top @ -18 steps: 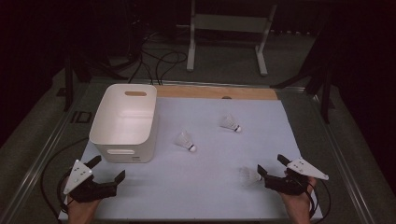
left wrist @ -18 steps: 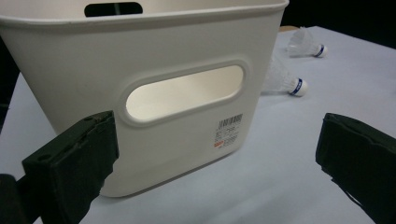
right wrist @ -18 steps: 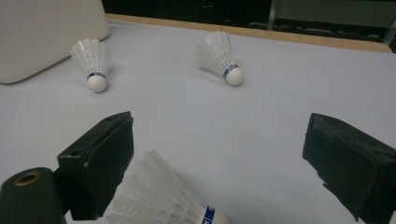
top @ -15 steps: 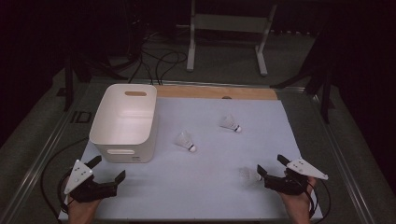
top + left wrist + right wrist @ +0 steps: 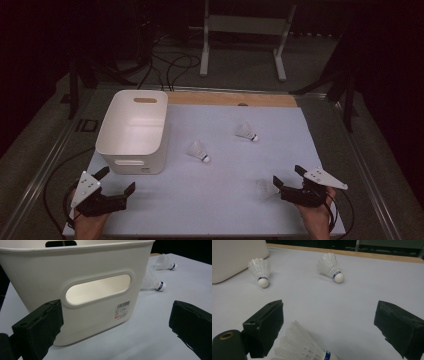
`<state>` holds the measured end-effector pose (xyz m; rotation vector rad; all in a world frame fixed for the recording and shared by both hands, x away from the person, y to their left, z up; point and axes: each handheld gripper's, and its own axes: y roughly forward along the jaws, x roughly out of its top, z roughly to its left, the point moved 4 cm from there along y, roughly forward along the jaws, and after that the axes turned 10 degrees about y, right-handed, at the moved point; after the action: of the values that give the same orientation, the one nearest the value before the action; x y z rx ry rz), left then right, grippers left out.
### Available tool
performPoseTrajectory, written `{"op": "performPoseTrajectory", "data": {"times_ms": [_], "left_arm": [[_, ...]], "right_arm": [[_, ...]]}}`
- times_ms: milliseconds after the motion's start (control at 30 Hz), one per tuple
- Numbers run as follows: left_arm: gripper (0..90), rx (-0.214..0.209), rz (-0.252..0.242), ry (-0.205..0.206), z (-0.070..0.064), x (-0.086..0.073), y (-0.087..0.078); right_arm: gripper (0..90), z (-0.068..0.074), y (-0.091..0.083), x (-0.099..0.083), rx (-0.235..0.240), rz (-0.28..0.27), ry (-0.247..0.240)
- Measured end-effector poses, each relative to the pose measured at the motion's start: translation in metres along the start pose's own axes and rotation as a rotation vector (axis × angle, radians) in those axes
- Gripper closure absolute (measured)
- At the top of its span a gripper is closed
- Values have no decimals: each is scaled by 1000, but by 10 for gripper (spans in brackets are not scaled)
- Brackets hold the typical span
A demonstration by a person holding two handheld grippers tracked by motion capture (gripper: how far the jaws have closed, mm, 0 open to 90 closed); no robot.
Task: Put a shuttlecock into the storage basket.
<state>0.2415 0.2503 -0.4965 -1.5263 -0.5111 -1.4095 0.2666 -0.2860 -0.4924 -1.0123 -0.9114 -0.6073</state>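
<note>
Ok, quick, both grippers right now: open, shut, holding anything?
Left gripper: open, empty, facing the white bin.
Right gripper: open, holding nothing, a shuttlecock lying between its jaws.

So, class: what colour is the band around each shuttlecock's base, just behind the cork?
Blue, on white shuttlecocks; it shows best in the right gripper view.

A dim room surrounds the pale tabletop with its wooden far edge, while a white metal stand and dark cables occupy the grey floor beyond.
</note>
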Motion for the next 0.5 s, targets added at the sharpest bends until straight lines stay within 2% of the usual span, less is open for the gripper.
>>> {"op": "performPoseTrajectory", "data": {"times_ms": [367, 500], "left_arm": [[0, 4, -1, -9, 1, 0, 1], [0, -1, 7, 1, -1, 0, 2]], "right_arm": [[88, 6, 8, 0, 2, 47, 3], [88, 10, 11, -1, 2, 63, 0]]}}
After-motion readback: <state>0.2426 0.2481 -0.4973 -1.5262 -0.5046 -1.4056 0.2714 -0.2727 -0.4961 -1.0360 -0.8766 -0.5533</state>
